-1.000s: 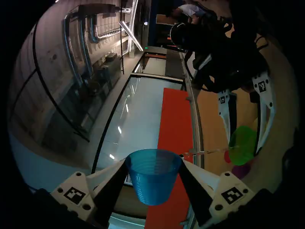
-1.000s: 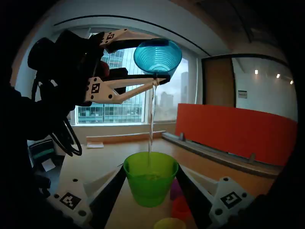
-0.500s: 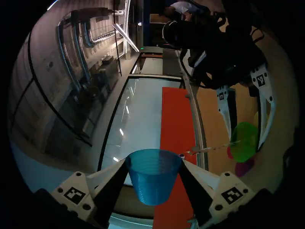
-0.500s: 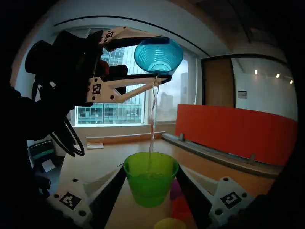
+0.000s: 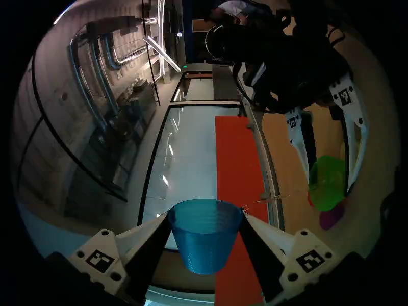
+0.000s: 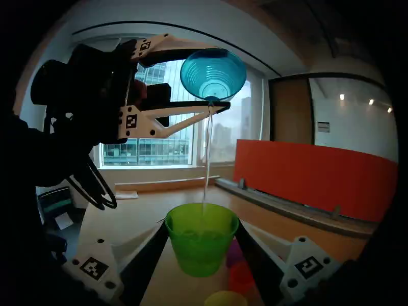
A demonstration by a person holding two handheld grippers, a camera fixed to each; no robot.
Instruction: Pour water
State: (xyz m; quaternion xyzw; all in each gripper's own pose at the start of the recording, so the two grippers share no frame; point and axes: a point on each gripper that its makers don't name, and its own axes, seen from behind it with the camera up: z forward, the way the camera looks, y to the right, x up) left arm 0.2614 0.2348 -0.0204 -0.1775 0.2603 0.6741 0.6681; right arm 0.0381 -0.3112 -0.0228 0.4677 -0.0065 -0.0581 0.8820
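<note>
Water [image 6: 206, 158] poured in a thin stream from a translucent blue plastic cup [image 6: 213, 74] into a translucent green plastic cup [image 6: 201, 245]

In the right gripper view, the blue cup is held high and tipped over, its mouth turned toward the camera, and the stream is seen falling from its lower rim straight into the open mouth of the green cup below. The blue cup is clamped between the two white fingers of the left gripper [image 6: 220, 77], whose jaws are closed on its sides. The green cup is kept upright and is gripped on both sides by the right gripper [image 6: 201, 224], whose jaws are pressed against its walls; water is seen gathered inside it. The two cups are well apart and are joined by the stream alone. Below the green cup, a light wooden table [image 6: 132, 214] is seen, with a purple cup [image 6: 235, 252], a red-orange cup [image 6: 242, 278] and a yellow cup [image 6: 227, 298] set near one another on it. A long orange partition panel [image 6: 316, 178] is seen along the table's far edge.
</note>
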